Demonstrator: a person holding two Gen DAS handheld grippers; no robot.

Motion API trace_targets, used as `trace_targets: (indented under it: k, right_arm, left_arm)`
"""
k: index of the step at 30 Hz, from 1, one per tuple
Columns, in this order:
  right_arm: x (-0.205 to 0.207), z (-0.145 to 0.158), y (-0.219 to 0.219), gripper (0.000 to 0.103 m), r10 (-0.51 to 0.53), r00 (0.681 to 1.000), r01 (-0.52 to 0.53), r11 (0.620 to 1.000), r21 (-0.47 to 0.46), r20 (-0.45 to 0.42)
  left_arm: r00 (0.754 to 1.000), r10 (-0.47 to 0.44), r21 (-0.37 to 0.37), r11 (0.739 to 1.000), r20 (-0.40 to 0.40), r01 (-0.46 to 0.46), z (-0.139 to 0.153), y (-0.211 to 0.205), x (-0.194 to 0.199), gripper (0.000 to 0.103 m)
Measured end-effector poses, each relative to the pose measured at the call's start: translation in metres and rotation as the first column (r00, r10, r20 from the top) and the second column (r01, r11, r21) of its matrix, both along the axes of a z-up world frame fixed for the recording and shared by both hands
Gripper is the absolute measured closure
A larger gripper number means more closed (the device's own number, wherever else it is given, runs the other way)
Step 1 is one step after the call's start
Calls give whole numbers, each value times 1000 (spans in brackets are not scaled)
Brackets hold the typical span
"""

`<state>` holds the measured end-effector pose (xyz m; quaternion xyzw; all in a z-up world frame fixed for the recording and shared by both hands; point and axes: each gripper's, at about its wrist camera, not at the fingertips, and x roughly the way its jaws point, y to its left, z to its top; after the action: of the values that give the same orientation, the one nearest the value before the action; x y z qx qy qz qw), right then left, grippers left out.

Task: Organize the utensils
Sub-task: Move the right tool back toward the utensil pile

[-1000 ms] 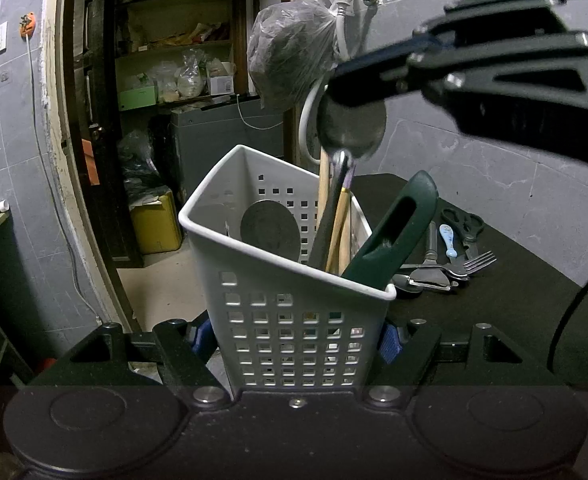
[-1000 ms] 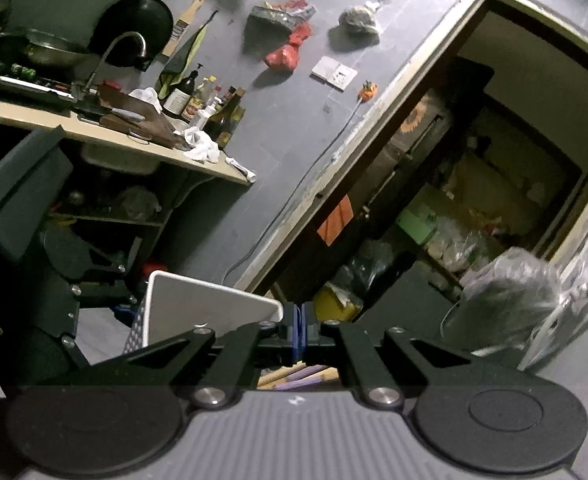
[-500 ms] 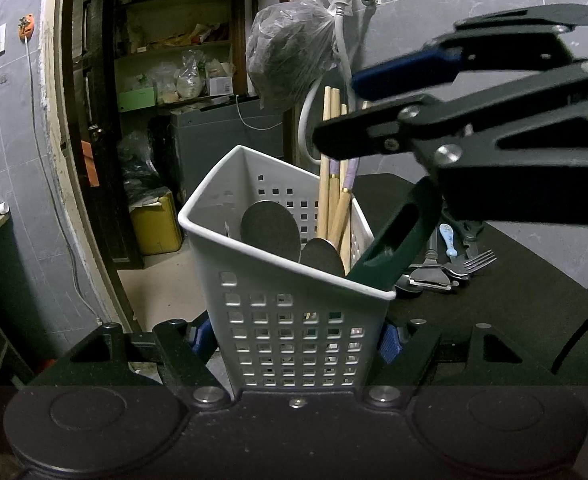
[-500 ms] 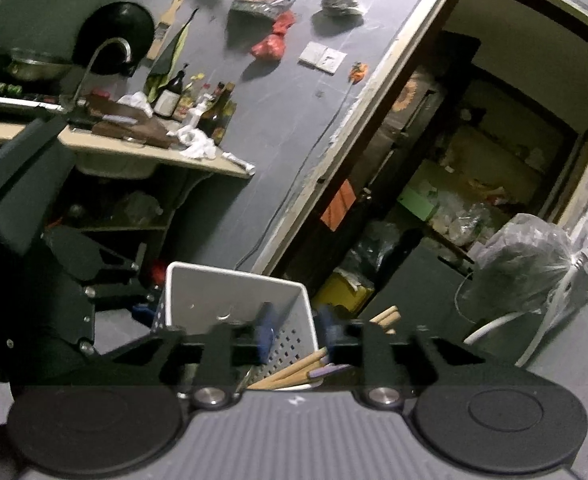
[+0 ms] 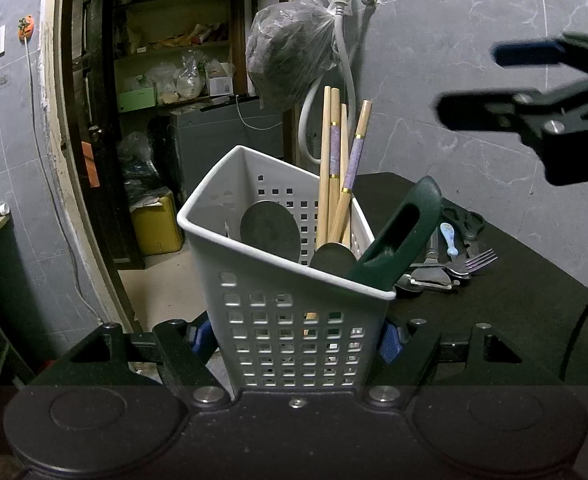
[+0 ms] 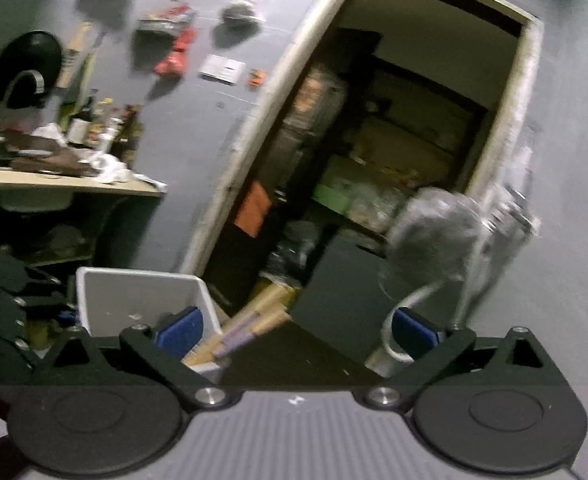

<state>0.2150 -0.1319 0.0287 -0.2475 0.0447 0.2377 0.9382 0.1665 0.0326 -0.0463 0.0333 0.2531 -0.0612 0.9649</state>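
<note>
My left gripper is shut on a white perforated basket and holds it at the edge of a black table. The basket holds wooden chopsticks, two metal spoons and a dark green handled utensil. My right gripper is open and empty, up at the right, above and clear of the basket. In the right wrist view the right gripper is open, with the basket and chopsticks low at left.
On the table behind the basket lie a fork, scissors, a small blue spoon and other metal utensils. A plastic bag hangs from a wall tap. An open doorway to a storeroom is at left.
My right gripper let a metal spoon drop into the basket, opened wide, and drew away up to the right. The left gripper and basket stayed still.
</note>
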Motion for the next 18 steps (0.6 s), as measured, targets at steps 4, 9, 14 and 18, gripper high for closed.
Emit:
trace_targets:
  k: [4, 9, 14, 18]
  right_arm:
    - [6, -9, -27, 0, -125, 991, 126, 992, 26, -46]
    - [21, -30, -63, 0, -291, 937, 307, 950, 59, -194]
    - [38, -56, -104, 0, -363, 843, 453, 877, 159, -397]
    - [57, -80, -134, 0, -375, 742, 561, 801, 209, -555]
  left_arm:
    - [1000, -1, 1, 1000, 0, 1, 1, 1, -1, 26]
    - [1000, 2, 4, 1000, -3, -2, 1, 1, -1, 26]
    - [1000, 7, 12, 1000, -11, -7, 1, -1, 1, 26]
    - [1000, 14, 16, 1000, -20, -14, 0, -2, 2, 26]
